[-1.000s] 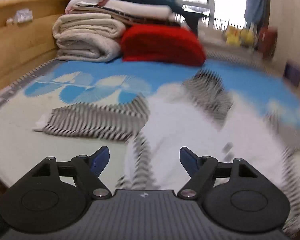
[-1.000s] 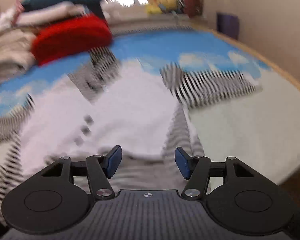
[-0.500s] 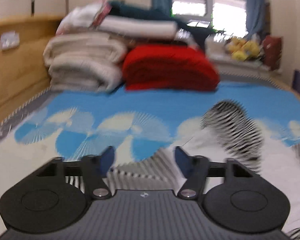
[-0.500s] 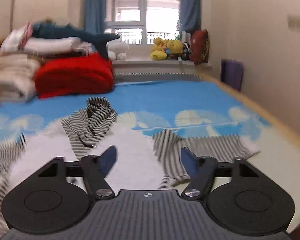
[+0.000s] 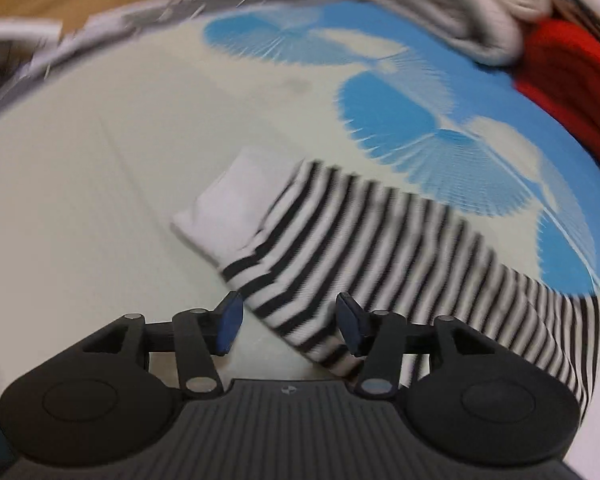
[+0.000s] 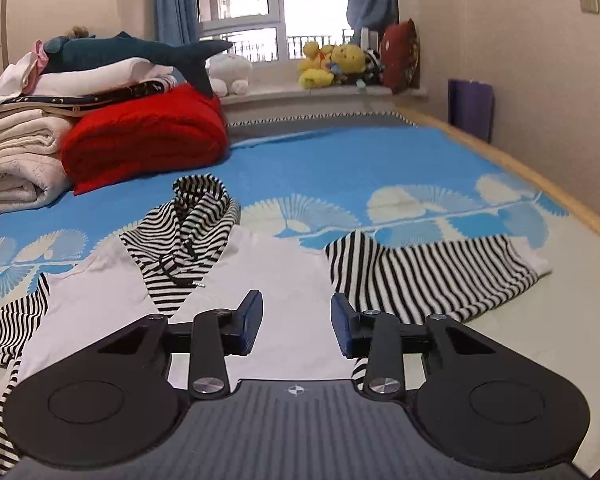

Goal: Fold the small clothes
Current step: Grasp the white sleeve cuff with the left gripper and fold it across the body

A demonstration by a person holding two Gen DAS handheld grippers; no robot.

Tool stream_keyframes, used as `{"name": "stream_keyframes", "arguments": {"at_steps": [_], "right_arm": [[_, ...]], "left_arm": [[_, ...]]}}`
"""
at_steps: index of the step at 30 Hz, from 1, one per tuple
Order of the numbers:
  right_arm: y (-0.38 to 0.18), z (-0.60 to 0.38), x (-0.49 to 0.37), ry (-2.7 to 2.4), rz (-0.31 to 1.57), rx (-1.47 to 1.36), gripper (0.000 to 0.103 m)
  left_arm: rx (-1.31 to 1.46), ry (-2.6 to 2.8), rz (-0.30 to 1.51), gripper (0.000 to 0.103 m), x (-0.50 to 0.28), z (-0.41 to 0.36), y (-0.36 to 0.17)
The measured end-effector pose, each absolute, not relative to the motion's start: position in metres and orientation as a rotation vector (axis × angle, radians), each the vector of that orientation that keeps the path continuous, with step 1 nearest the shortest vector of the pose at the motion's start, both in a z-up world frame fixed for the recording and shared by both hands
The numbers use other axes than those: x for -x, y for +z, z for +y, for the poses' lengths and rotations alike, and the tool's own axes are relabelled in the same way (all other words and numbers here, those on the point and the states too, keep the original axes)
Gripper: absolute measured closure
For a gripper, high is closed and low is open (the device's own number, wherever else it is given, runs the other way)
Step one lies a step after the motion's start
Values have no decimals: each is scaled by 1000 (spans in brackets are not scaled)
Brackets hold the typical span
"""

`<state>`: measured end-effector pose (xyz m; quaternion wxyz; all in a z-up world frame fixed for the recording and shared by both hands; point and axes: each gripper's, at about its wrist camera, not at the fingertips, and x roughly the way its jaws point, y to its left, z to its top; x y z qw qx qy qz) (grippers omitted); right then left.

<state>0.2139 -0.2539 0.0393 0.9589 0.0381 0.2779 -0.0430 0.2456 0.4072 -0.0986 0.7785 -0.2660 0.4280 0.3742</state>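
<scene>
A small white hooded top with black-and-white striped sleeves lies spread flat on the bed. In the right wrist view its white body, striped hood and right sleeve show. My right gripper is open and empty, just above the body. In the left wrist view the left striped sleeve with its white cuff lies ahead. My left gripper is open, low over the sleeve's near edge, holding nothing.
The bed has a blue and cream sheet. A red folded blanket and a stack of beige blankets sit at the far left, with a plush shark on top. Wooden bed rails edge the right side.
My left gripper swung left and tilted down onto the left sleeve near its cuff. My right gripper rose and levelled out over the garment's body. Both stayed open.
</scene>
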Motion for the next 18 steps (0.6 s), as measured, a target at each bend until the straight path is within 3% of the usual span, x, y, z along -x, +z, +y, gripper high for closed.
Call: {"name": "stream_keyframes", "arguments": {"at_steps": [3, 4, 5, 11, 18], "right_arm": [[37, -249, -215, -78, 575, -58, 64], [37, -248, -215, -76, 577, -52, 64], [38, -247, -215, -77, 578, -47, 64], [38, -252, -212, -96, 587, -53, 64], [34, -259, -215, -135, 608, -70, 64]], "left_arm": [[639, 819, 915, 51, -244, 417, -106], [611, 825, 916, 64, -249, 416, -104], [586, 839, 913, 96, -250, 414, -99], [343, 820, 757, 100, -270, 350, -42], [186, 151, 482, 101, -285, 164, 45]]}}
